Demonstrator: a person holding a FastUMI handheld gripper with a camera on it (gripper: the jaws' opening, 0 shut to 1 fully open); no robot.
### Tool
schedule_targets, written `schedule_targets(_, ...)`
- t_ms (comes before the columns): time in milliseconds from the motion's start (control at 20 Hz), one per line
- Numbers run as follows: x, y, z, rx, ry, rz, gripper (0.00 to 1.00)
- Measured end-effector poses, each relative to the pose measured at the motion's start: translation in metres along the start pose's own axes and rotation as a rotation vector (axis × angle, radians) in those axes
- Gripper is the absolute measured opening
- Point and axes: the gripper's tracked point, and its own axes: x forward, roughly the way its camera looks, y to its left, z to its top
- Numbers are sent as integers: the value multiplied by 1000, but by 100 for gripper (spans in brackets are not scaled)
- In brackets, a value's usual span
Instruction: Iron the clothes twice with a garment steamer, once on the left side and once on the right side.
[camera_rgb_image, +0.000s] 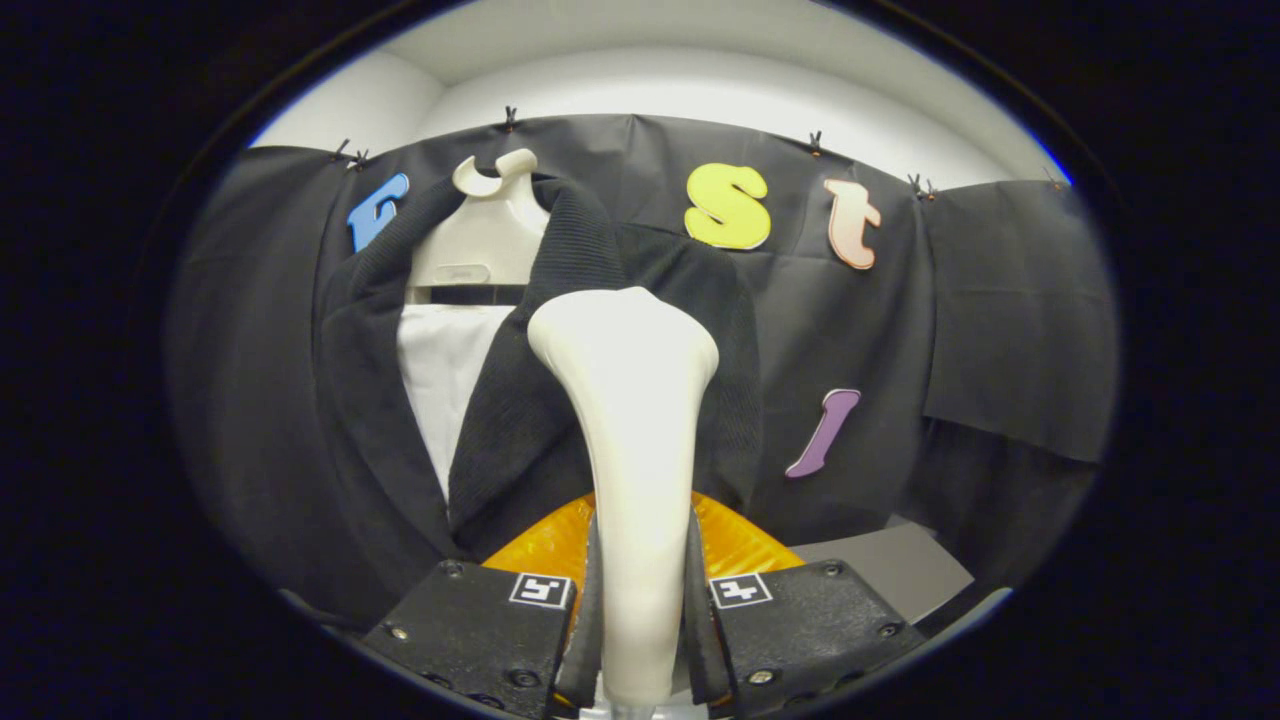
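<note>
Up ahead, a black jacket hangs on a cream hanger stand against the booth wall, with a white panel showing between its lapels. Nearer, the cream garment steamer stands upright, its head seemingly just short of the right lapel. The hand-held gripper is clenched on the steamer's handle, both fingers pressing it, above something orange and a grey tabletop.
</note>
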Motion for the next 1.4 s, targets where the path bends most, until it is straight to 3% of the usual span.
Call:
schedule_targets(550,-4,-4,-55,-20,60,1,37)
schedule_targets(1400,-6,9,-175,-66,219,-1,37)
